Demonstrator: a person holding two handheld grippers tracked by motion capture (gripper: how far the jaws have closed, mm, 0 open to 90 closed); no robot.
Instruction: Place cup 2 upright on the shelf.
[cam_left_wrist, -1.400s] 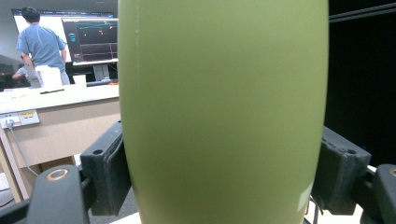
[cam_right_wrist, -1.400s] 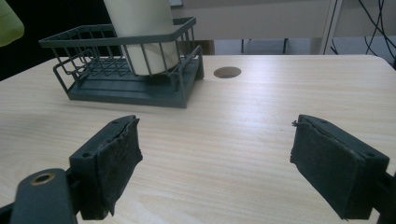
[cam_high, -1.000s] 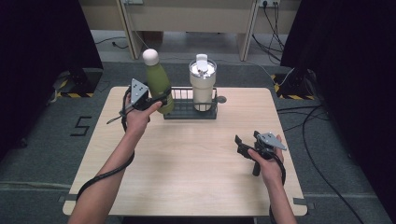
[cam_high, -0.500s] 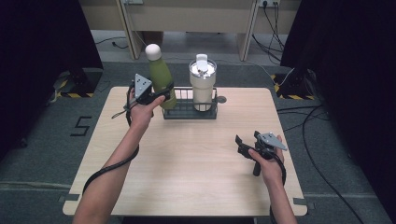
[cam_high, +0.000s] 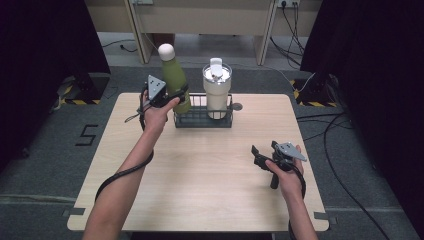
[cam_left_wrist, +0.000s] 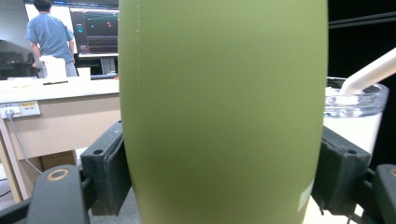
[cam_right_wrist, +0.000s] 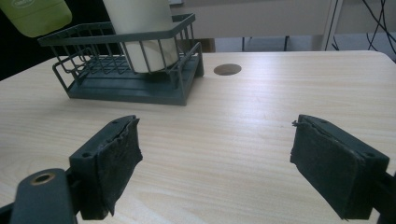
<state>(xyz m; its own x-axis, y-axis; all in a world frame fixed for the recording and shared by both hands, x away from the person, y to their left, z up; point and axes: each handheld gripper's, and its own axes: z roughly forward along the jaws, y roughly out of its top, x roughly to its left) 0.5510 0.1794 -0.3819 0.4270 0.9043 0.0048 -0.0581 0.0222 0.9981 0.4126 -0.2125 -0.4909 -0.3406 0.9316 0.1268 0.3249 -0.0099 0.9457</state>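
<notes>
Bottle (cam_high: 174, 79) work is partway through: the left gripper (cam_high: 170, 98) is clamped on the green bottle's body, holding it tilted and raised at the left end of the wire rack (cam_high: 202, 121), its base seemingly clear of the rack, though the high view is too coarse to be sure. White tumbler (cam_high: 217, 90) stands upright in the rack's right half. Right gripper (cam_right_wrist: 217, 161) rests near the table's (cam_high: 200, 185) right edge, jaws spread wide with nothing between them. Setting the bottle down and letting go appears to be left.
</notes>
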